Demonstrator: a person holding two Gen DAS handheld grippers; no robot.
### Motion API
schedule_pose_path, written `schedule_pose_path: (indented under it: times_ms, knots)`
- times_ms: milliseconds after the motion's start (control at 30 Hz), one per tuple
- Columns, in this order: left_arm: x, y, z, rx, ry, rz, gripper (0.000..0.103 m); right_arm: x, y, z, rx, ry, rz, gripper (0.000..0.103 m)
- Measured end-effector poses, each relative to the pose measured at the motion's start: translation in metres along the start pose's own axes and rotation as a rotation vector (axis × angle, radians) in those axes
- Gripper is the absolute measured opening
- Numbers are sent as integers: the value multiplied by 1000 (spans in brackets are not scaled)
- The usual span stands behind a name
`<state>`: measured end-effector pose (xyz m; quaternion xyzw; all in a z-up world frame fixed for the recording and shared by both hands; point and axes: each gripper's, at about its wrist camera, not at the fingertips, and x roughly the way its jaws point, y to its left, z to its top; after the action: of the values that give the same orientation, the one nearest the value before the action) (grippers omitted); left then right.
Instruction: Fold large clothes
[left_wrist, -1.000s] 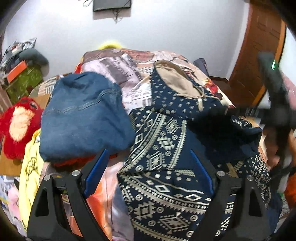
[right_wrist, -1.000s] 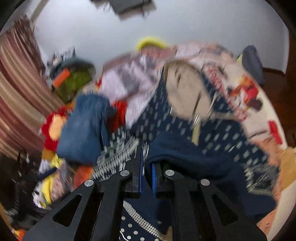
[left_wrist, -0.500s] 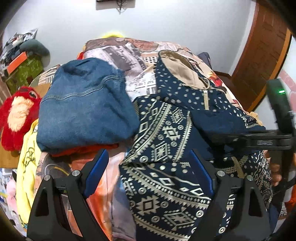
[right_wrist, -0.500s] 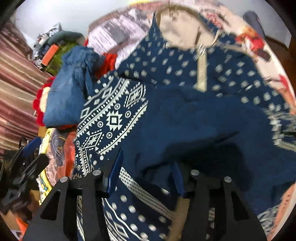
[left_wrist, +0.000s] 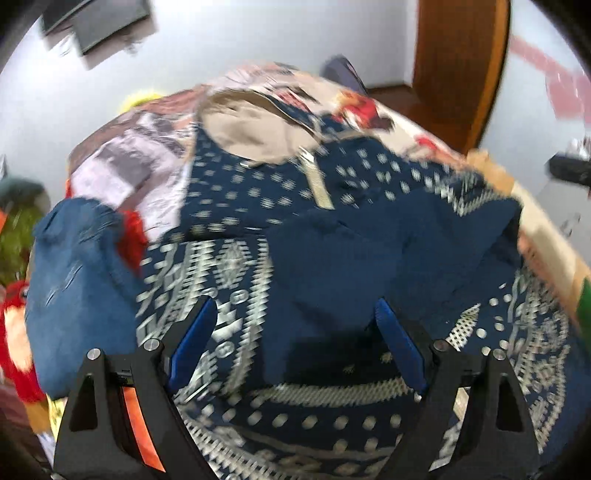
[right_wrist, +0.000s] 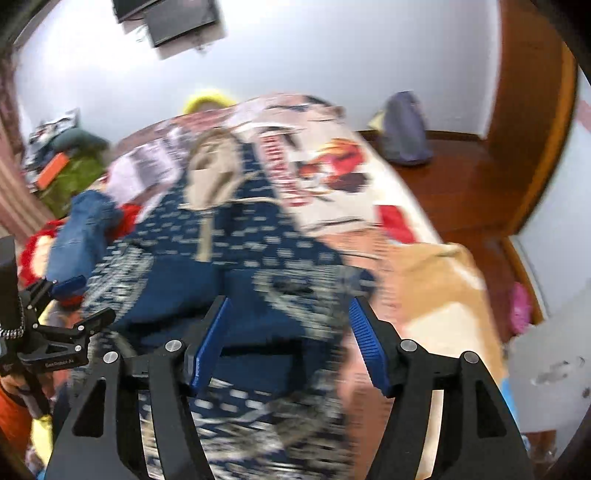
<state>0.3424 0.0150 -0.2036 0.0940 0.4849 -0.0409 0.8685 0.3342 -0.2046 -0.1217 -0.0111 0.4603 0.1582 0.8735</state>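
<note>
Blur across both views, smearing the hoodie (left_wrist: 332, 258) pattern on the bed (right_wrist: 369, 206). Left gripper (left_wrist: 293, 339) and right gripper (right_wrist: 288, 341) both spread wide, holding nothing. Hoodie hem cut off below the fingers (left_wrist: 192, 339).

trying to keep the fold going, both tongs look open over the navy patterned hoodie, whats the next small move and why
Probably lower the left tongs onto the near left edge of the hoodie and close. Both the left and the right tongs are open and hold nothing, and a plain navy flap already lies across the middle, so the left side seems next.

Wooden door (left_wrist: 461, 66) at upper right; dark screen (right_wrist: 181, 18) on wall, upper left; red plush toy (left_wrist: 16, 332) at left edge.
</note>
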Motion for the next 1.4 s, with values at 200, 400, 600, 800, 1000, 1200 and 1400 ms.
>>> schedule_pose_path:
  times_ms: [200,400,600,800,1000,1200,1400]
  knots:
    - [54,-42,13,155,86,68,88,17,-29,-23,27,62,-59,62]
    - [67,-55,26,191,36,121,84,38,-29,-36,-3,74,-72,62]
    - [72,-49,41,149,37,101,32,61,-17,-29,-47,55,-49,59]
    - [50,-27,48,41,-10,55,13,65,-10,-27,-39,39,-21,13]
    - [-19,15,65,-121,-167,-37,12,33,-10,-26,-30,-32,-17,6]
    - [-82,58,62,-241,-318,-25,11,11,-11,-35,-31,-37,26,4]
    - [-82,85,28,-295,-294,6,11,13,-10,-43,-25,2,28,4]
